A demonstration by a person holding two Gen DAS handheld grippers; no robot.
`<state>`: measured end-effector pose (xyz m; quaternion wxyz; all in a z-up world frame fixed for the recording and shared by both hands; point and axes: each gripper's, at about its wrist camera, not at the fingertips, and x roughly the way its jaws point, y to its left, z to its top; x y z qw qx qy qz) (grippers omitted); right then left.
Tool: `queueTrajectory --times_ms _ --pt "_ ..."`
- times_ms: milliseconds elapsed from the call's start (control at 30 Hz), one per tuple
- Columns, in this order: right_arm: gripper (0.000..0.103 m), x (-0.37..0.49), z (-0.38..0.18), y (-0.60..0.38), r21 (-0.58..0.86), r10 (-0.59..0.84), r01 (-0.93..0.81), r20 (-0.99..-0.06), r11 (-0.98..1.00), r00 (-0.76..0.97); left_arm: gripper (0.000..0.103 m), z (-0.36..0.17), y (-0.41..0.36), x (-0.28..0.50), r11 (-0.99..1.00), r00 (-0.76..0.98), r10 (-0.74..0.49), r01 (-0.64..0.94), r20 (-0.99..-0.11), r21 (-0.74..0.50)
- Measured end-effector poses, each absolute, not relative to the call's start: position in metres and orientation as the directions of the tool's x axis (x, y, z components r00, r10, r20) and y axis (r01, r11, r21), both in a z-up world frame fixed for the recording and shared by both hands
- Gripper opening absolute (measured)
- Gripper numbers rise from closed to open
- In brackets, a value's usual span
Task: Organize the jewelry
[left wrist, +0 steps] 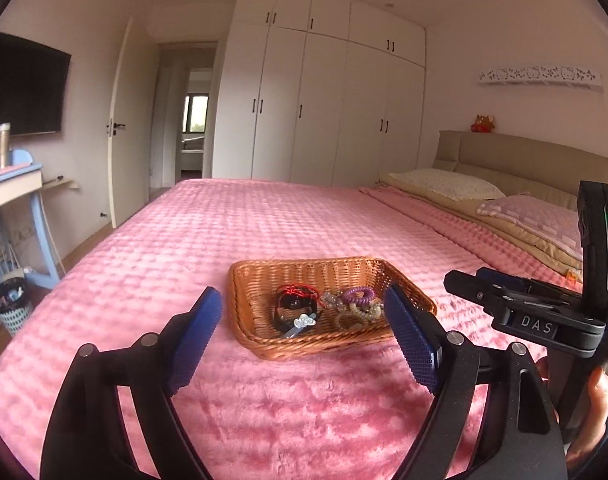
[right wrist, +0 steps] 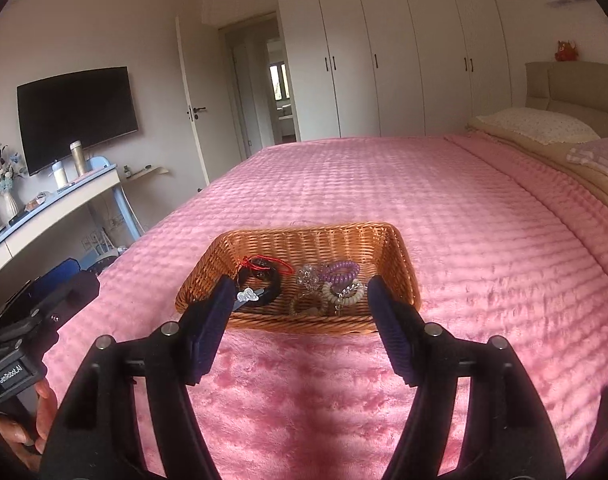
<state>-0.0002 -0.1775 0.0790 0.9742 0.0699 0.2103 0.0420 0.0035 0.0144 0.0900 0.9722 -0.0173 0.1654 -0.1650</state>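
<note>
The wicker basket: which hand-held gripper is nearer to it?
Neither clearly. The left hand-held gripper and the right hand-held gripper both hover open before the wicker basket, short of it.

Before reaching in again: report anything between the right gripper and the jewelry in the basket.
Only the wicker basket's near wall, which the open, empty right gripper must clear. The jewelry lies uncovered; elsewhere just pink bedspread.

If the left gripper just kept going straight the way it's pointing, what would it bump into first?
Probably the near rim of the wicker basket, which sits straight ahead between the open left gripper fingers. Since it tilts slightly down, it might brush the pink blanket first; depth is unclear.
</note>
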Motion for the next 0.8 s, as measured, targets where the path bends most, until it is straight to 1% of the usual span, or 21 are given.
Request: queueTrajectory --times_ms 200,400,567,800 --pt "0.071 -0.032 0.076 -0.166 0.089 0.053 -0.024 -0.342 0.996 0.938 0.082 0.084 0.014 -0.024 0.948 0.907 -0.319 0.309 -0.276 -0.082" --pt "0.072 -0.046 0.063 -0.15 0.007 -0.005 0.007 -0.297 1.0 0.955 0.082 0.072 0.005 -0.033 0.963 0.937 -0.265 0.27 -0.227 -0.009" --pt "0.073 -0.043 0.048 -0.143 -0.034 -0.044 0.035 -0.283 0.999 0.958 0.084 0.052 0.004 -0.026 0.974 0.949 -0.215 0.225 -0.231 0.021" --pt "0.073 -0.037 0.019 -0.142 -0.041 -0.067 0.058 -0.281 0.997 0.957 0.084 0.027 0.015 -0.009 0.986 0.952 -0.165 0.164 -0.258 -0.023"
